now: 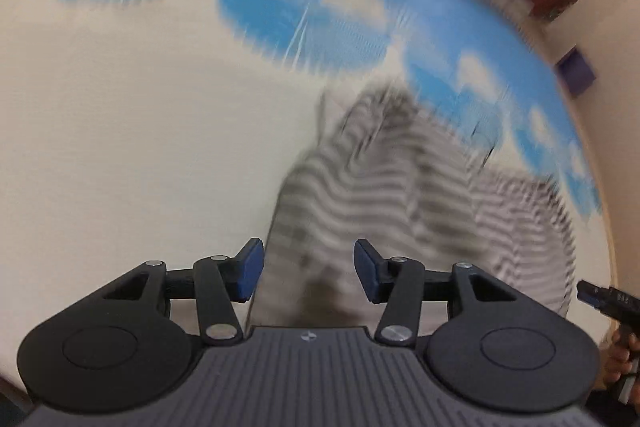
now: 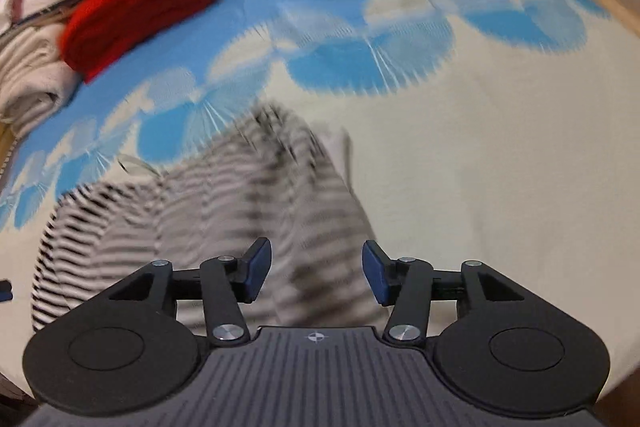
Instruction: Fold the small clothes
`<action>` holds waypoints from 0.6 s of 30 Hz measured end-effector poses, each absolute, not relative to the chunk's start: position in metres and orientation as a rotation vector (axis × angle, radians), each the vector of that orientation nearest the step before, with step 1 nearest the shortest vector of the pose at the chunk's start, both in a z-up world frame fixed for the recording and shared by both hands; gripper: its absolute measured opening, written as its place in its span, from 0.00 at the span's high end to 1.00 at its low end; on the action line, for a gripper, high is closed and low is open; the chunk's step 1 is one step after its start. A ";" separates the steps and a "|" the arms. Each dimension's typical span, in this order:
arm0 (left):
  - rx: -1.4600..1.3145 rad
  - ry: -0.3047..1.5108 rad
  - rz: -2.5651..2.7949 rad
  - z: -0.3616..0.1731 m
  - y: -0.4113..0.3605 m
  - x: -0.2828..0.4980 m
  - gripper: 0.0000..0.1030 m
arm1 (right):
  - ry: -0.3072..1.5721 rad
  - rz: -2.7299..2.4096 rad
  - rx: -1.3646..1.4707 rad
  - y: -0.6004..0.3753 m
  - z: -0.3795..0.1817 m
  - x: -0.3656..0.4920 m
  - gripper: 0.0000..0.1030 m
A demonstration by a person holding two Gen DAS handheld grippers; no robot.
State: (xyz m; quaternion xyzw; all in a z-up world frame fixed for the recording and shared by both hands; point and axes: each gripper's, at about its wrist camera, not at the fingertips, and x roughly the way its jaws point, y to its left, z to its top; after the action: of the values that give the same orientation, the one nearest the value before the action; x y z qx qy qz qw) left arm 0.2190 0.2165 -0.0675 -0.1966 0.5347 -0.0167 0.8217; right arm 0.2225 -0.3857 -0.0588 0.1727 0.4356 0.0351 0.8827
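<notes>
One striped garment (blurred), crumpled, grey-and-white bands

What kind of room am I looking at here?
Probably a bedroom or home laundry spot: a striped garment lies on a blue-and-cream patterned cloth, with a pile of folded clothes at its far edge.

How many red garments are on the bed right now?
1: a folded red garment at the far edge of the blue-and-cream bedspread, beside the pile of other clothes. That pile may hide more.
</notes>
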 end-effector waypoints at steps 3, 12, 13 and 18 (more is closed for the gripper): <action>-0.439 1.243 0.008 -0.086 0.218 0.218 0.49 | 0.961 -0.006 0.410 -0.395 -0.070 0.219 0.50; -0.487 1.326 0.079 -0.107 0.225 0.220 0.49 | 1.092 -0.006 0.402 -0.387 -0.097 0.215 0.50; -0.464 1.331 0.072 -0.108 0.222 0.220 0.49 | 1.102 -0.008 0.394 -0.386 -0.099 0.214 0.50; -0.405 1.325 0.007 -0.106 0.211 0.219 0.97 | 1.118 0.005 0.381 -0.388 -0.105 0.210 0.56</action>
State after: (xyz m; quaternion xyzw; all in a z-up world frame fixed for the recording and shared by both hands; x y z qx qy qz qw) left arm 0.2192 0.2108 -0.1060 -0.1869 0.6109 0.0034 0.7693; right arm 0.2098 -0.3884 -0.1046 0.1795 0.5272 0.0025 0.8306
